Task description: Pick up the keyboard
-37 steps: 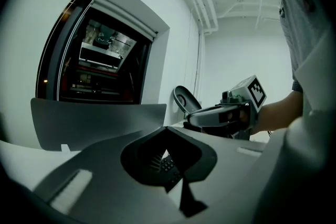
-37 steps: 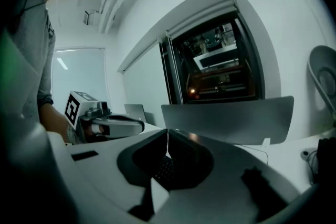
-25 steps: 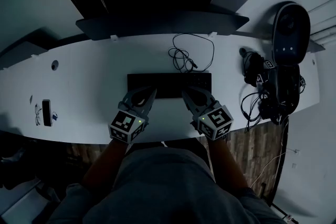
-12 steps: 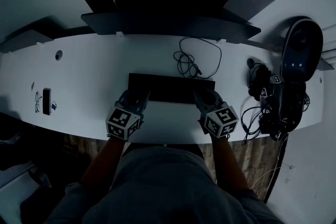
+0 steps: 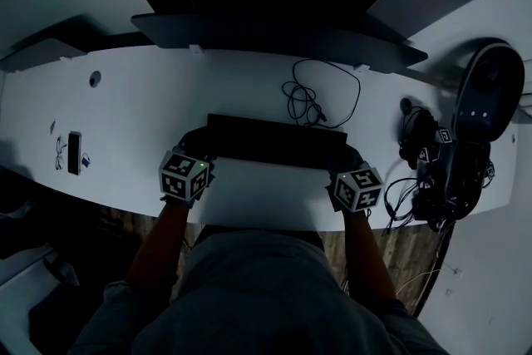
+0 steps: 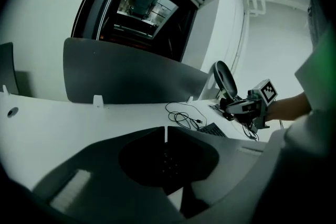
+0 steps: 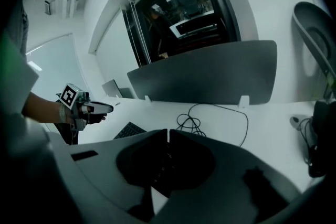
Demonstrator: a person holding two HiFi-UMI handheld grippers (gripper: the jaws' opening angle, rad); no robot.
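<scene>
Both grippers have dropped lower and moved apart to the ends of the keyboard (image 5: pixel 274 142), which lies on the white desk (image 5: pixel 133 116). The left gripper (image 5: pixel 198 144) is just starting to open, with nothing between its jaws. The right gripper (image 5: pixel 349 156) is closed and empty. Maybe the tips touch the keyboard; it is too dark to tell.

Open desk (image 5: pixel 137 120) toward nine o'clock of keyboard (image 5: pixel 276 141); blocked at one by coiled cable (image 5: pixel 309 100), twelve by divider panel (image 5: pixel 274 37), three by gear (image 5: pixel 449 170).
</scene>
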